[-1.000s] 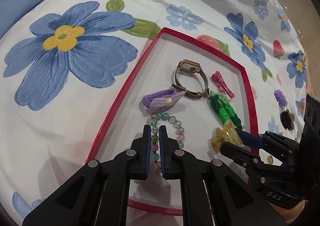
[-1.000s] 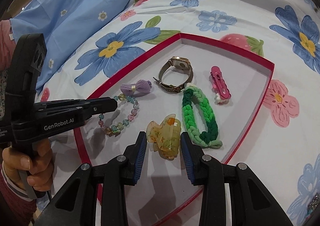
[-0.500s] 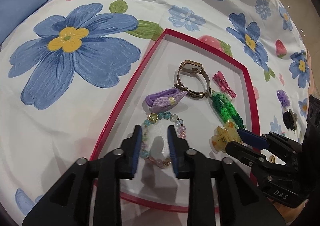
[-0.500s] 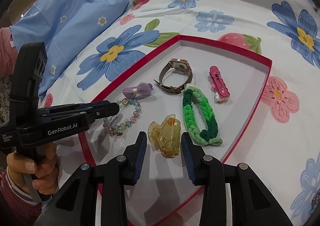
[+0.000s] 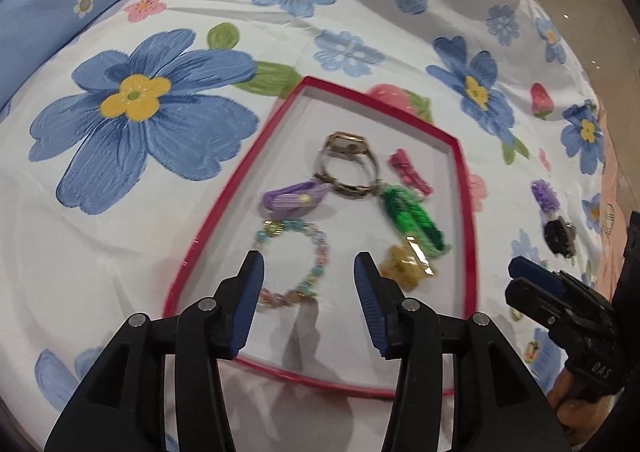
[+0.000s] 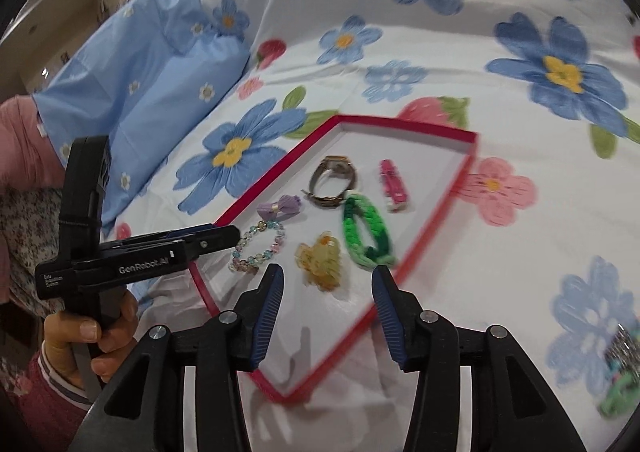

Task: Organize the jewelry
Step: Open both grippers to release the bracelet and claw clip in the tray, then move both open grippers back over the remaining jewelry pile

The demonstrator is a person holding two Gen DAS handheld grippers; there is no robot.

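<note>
Two grippers opening, holding nothing | I am letting go: left gripper (image 5: 308, 304) leaving bead bracelet (image 5: 294, 264), right gripper (image 6: 326, 310) leaving yellow clip (image 6: 322, 260) | both now lying in red tray (image 5: 466, 212)

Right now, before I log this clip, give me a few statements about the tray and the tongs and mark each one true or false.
1. The beaded bracelet lies inside the red-rimmed tray. True.
2. The left tongs are clamped on the bracelet. False: the jaws are opening and the pads do not press on it.
3. The yellow claw clip is gripped by the right tongs. False: it lies loose on the tray ahead of the opening jaws.
4. The pink hair clip lies beside the gold watch in the tray. True.
5. The green braided band lies outside the tray on the bedsheet. False: it is inside the tray.
</note>
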